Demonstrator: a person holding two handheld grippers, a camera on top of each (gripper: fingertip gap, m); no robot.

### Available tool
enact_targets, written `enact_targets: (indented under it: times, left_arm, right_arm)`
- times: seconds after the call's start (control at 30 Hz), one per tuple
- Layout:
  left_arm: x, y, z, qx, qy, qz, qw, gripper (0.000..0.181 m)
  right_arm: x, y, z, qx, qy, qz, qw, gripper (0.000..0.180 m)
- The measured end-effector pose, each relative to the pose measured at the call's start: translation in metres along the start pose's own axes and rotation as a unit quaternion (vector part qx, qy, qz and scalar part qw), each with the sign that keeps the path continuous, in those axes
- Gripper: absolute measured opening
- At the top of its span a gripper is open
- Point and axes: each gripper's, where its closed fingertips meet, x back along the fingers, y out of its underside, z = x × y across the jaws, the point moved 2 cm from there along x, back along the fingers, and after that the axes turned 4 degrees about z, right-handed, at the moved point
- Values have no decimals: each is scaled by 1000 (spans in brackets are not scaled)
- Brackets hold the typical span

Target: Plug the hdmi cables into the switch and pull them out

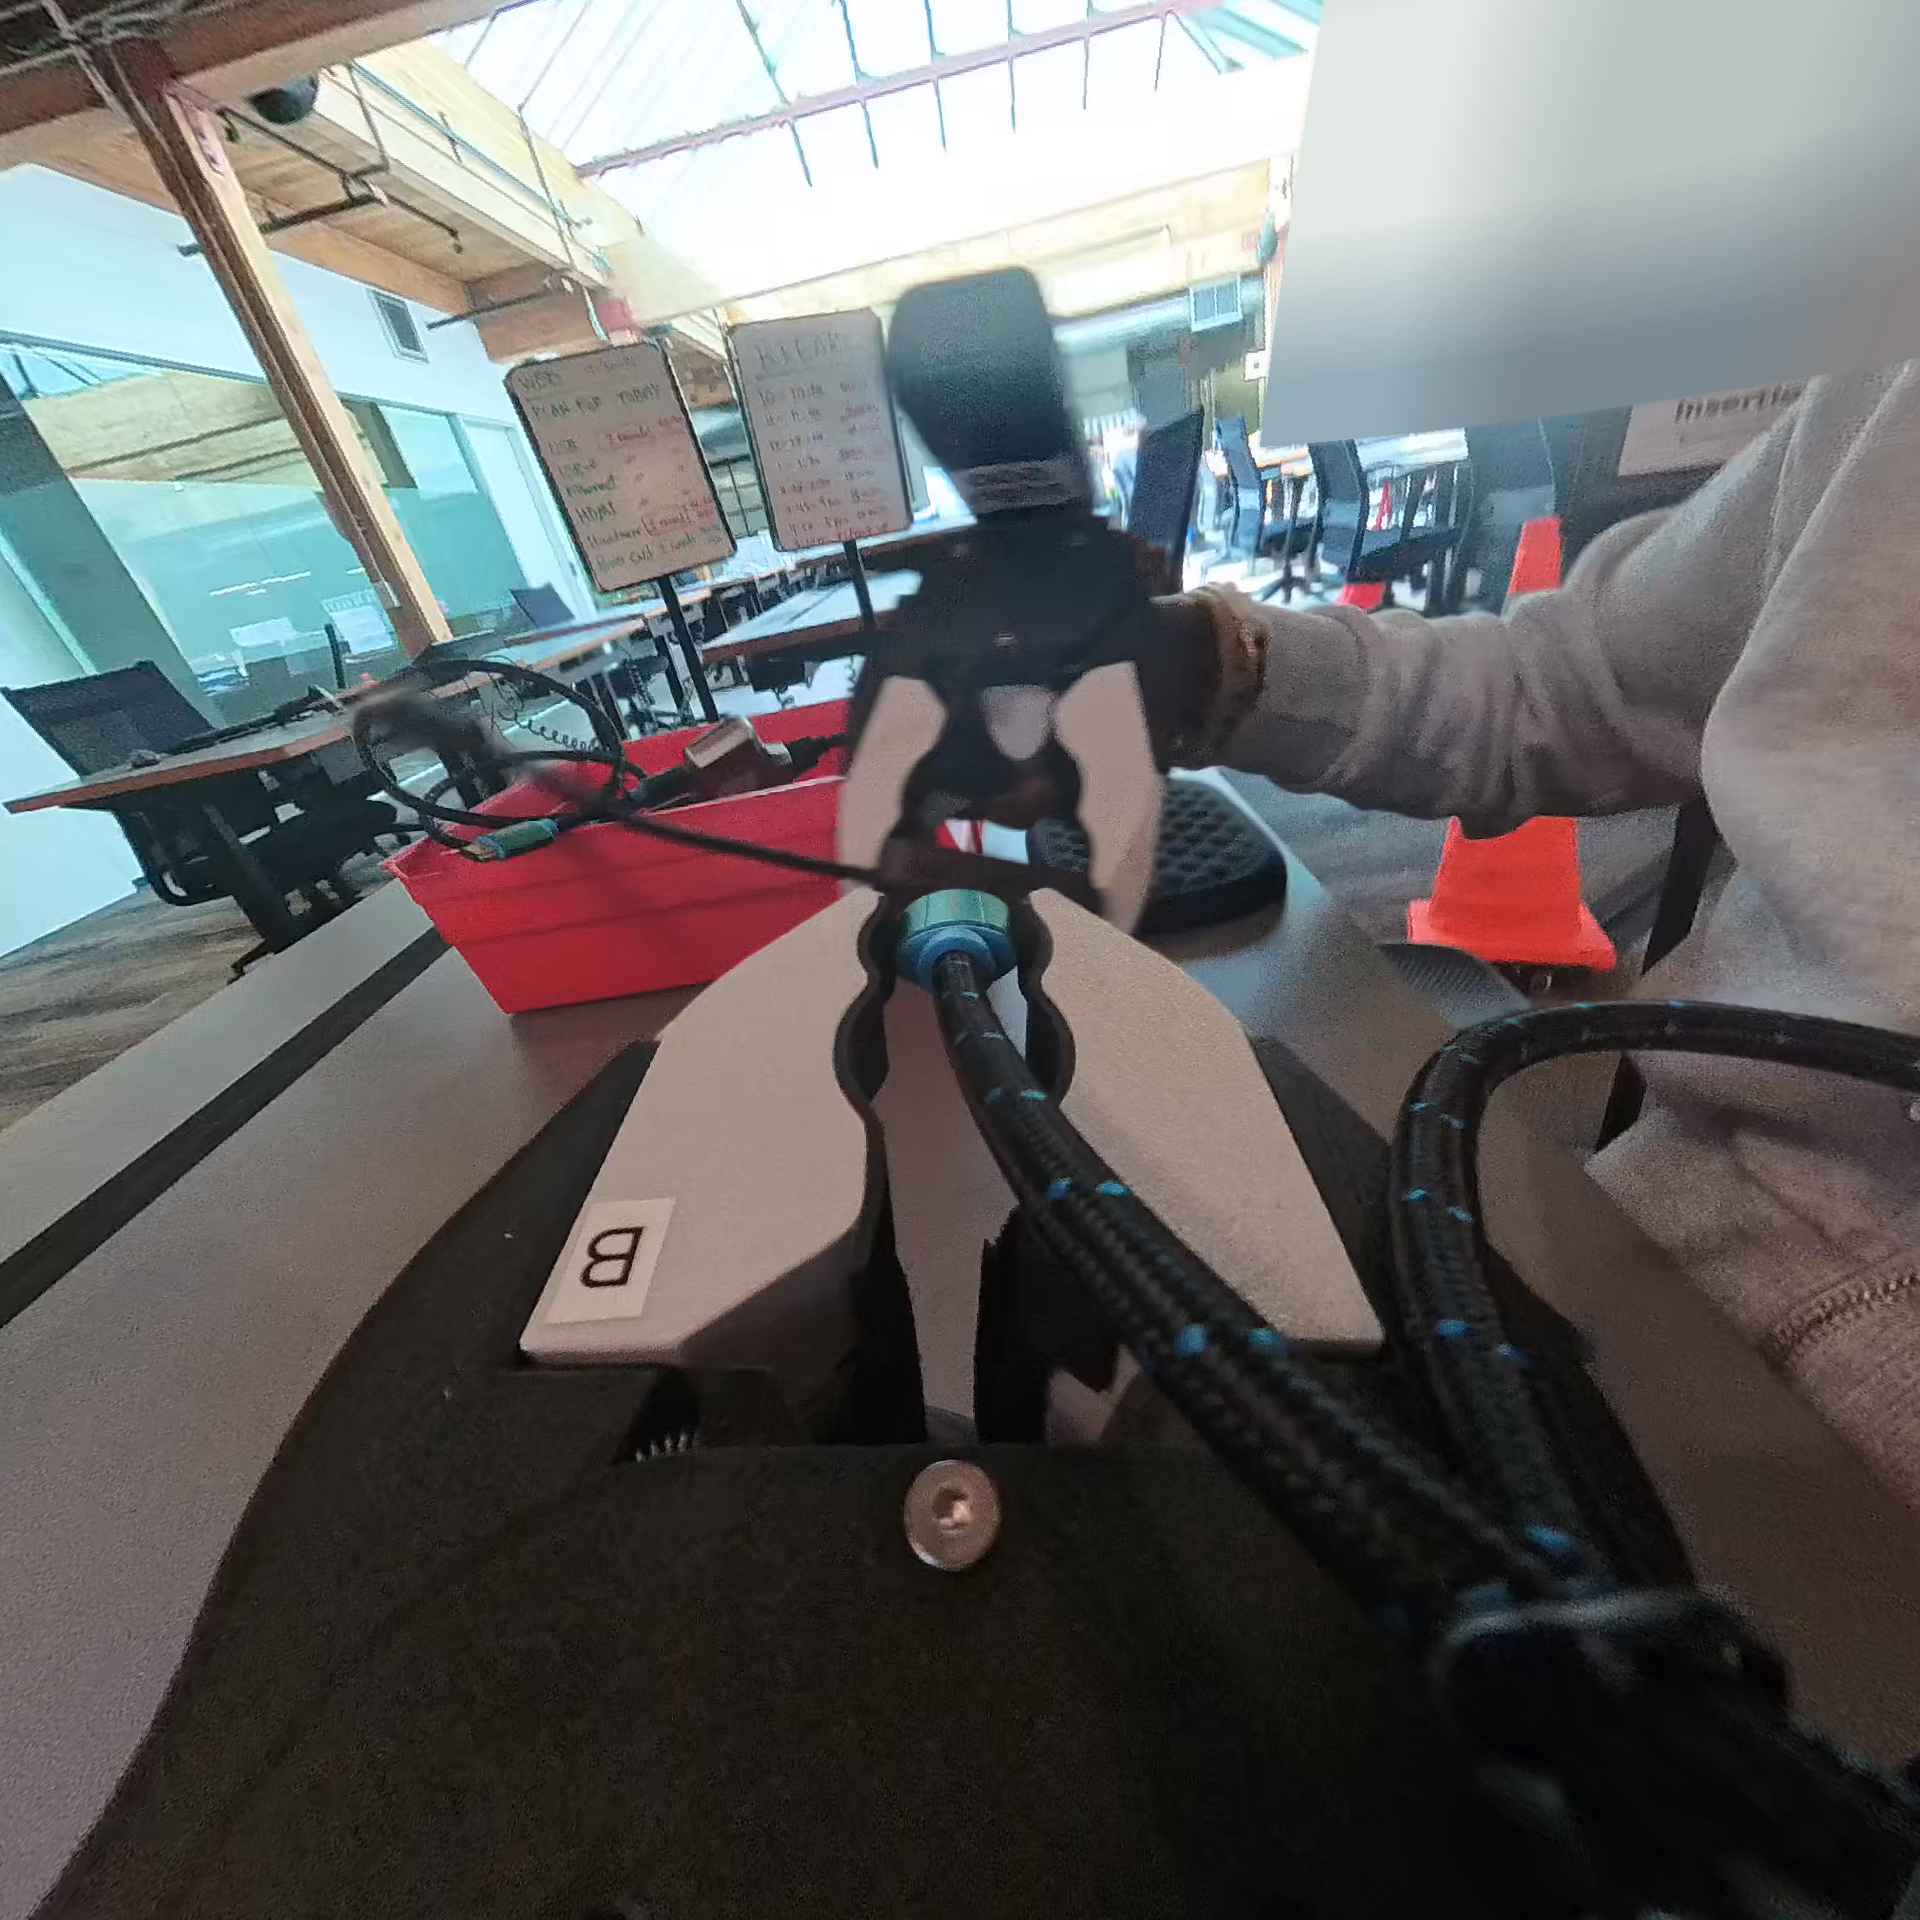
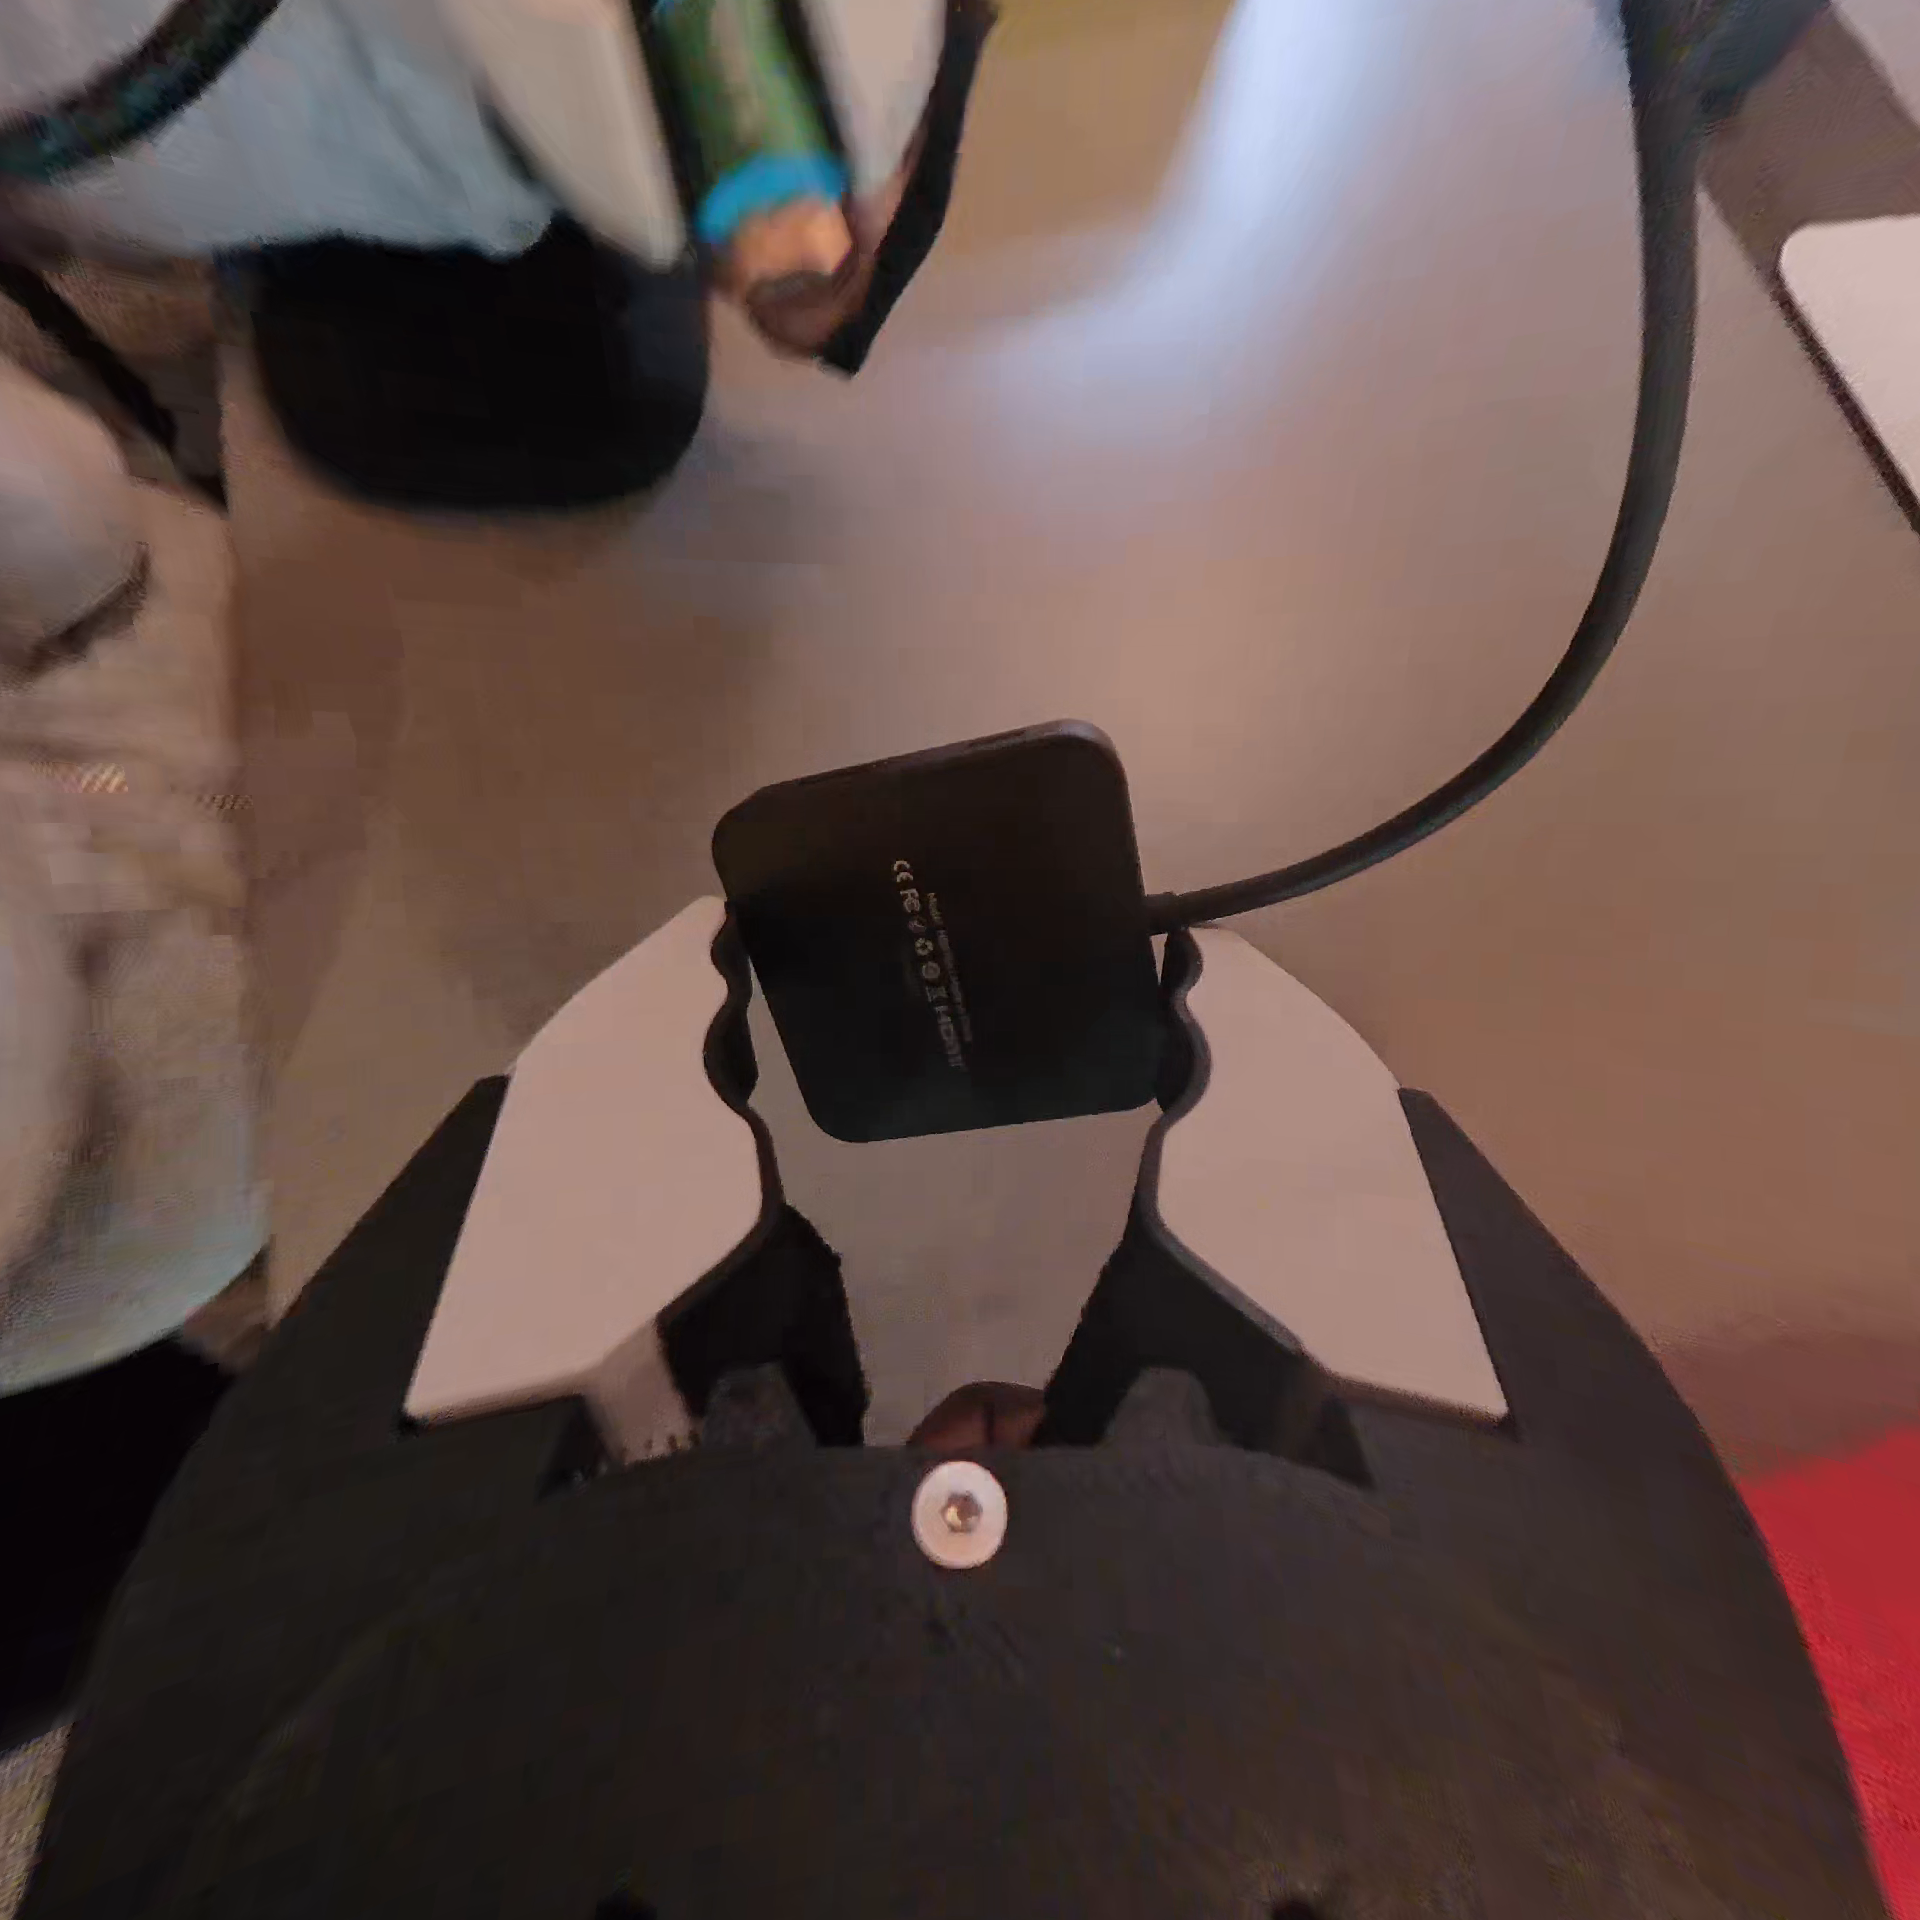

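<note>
While your left gripper (image 1: 951, 925) is clamped tight on the teal HDMI plug (image 1: 948, 920), its braided cable (image 1: 1195, 1278) loops back stiffly and could twist the plug off line. You may then jam the plug against the switch (image 2: 951, 935), which your right gripper (image 2: 951, 997) pinches between half-open jaws, tilted, above the table (image 2: 1351, 1143). The switch could slip under that push. Only the right wrist view shows the switch and its thin lead (image 2: 1621, 623); the left shows the red bin (image 1: 623, 914).
</note>
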Motion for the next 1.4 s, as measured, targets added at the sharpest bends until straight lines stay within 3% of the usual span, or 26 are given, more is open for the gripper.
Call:
enact_targets:
  times: [0.17,0.27,0.5,1.4]
  left_arm:
    - [3,32,-5,-74,-10,-112,991,21]
    - [4,48,-4,-107,-5,-169,980,21]
    - [-2,57,7,-109,26,-188,976,21]
    - [-6,62,7,-161,9,-217,963,22]
  right_arm:
    - [-55,-25,25,21,-40,74,996,77]
    - [-65,-11,18,46,-44,45,997,77]
    - [-70,4,0,72,-80,23,994,77]
    - [-73,-5,2,98,-28,49,994,76]
